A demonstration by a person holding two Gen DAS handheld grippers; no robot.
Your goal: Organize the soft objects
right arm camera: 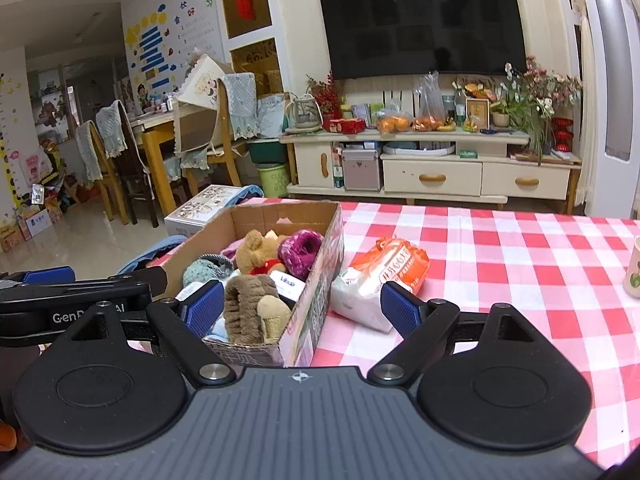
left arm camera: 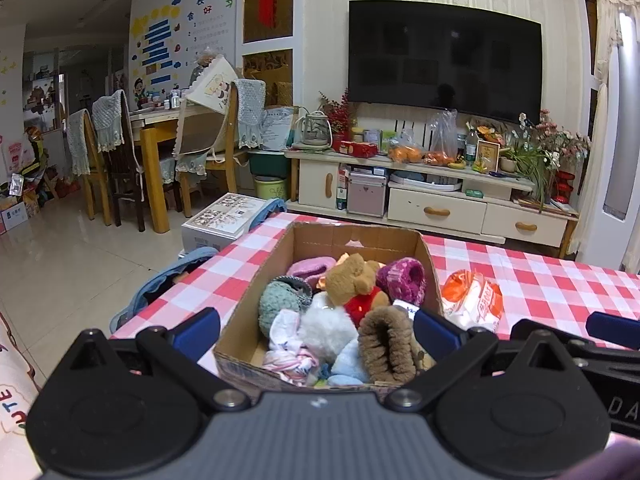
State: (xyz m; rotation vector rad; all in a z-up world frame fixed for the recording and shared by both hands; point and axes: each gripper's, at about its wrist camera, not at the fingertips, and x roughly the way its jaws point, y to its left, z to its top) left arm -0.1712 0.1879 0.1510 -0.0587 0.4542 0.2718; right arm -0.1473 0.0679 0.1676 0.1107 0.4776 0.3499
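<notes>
A brown cardboard box (left arm camera: pixel 360 240) crammed with plush toys and knitted items is seen on the red-and-white checked worktop (right arm camera: pixel 500 248). An orange-and-white soft packet (right arm camera: pixel 380 276) lies just beside it, probably awaiting sorting. Both the left gripper (left arm camera: pixel 316 330) and right gripper (right arm camera: pixel 300 306) are held near with jaws spread and empty.

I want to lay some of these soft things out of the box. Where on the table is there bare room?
The checkered tablecloth is bare right of the orange-and-white packet, up to the cup at the right edge. A narrower strip lies left of the cardboard box. The box itself is crowded, with the teddy bear and the brown fuzzy slipper among the things in it.
</notes>
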